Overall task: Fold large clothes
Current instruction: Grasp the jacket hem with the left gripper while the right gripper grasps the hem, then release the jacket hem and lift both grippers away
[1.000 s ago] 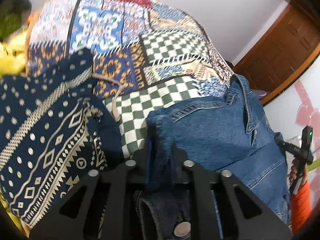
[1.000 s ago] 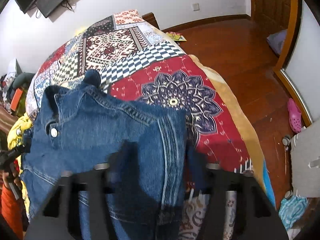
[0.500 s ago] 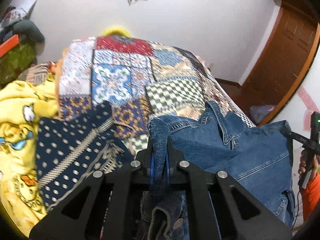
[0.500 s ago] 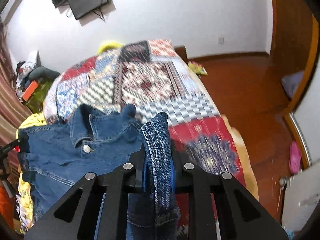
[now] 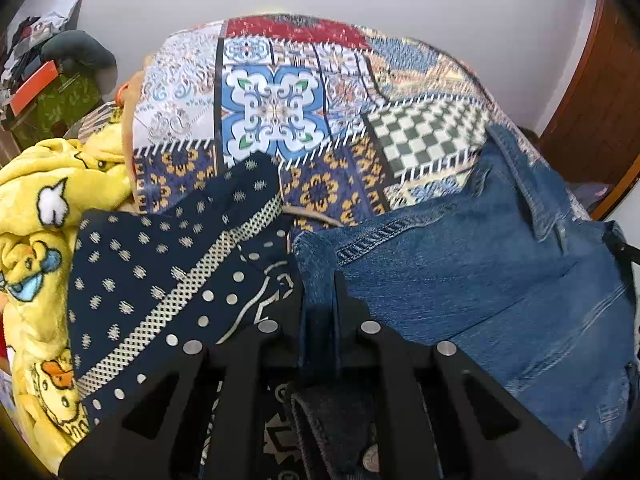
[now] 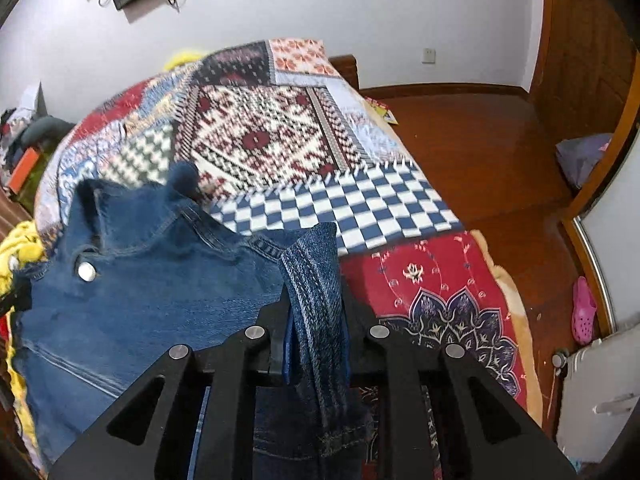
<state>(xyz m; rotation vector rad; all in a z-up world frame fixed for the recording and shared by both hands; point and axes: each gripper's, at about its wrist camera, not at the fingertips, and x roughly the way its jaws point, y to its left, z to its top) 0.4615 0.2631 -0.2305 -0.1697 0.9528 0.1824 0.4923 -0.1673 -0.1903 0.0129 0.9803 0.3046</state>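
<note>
One denim jacket (image 5: 472,264), blue with pale stitched seams, hangs spread over the bed (image 6: 280,132) between both grippers, collar up and a metal button showing. Left gripper (image 5: 320,308) is clamped on a bunched fold at one edge; right gripper (image 6: 316,304) pinches a seamed strip at the other. Lower hem is cut off behind the black gripper frames. Beside it lies a navy patterned cloth (image 5: 160,280), then a yellow blanket (image 5: 36,216), with some motion blur.
</note>
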